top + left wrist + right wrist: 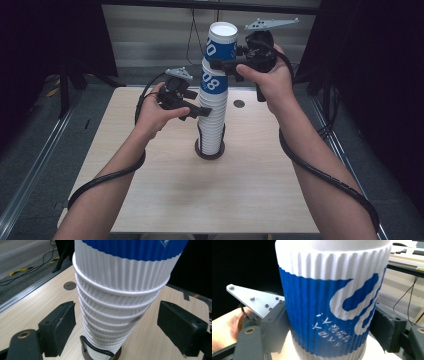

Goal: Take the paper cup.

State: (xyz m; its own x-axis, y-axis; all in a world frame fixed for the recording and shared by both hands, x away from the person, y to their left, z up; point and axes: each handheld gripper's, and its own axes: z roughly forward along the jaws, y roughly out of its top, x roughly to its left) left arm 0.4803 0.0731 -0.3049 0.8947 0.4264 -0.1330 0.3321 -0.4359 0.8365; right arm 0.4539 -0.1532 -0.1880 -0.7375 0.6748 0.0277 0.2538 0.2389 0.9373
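Right gripper [223, 64] raised, clamping the top cup [220, 44] (upside down).

A table [165, 200] with a light wooden top carries everything. A dark round holder [210, 153] stands on it, a little behind the middle, and a thin black wire loop rises from this base. Inside the holder stands a tall stack of paper cups [212, 127], white and ribbed, upside down. Behind the stack, to the right, there is a small round hole [239, 104] in the top. The floor around the table is grey.
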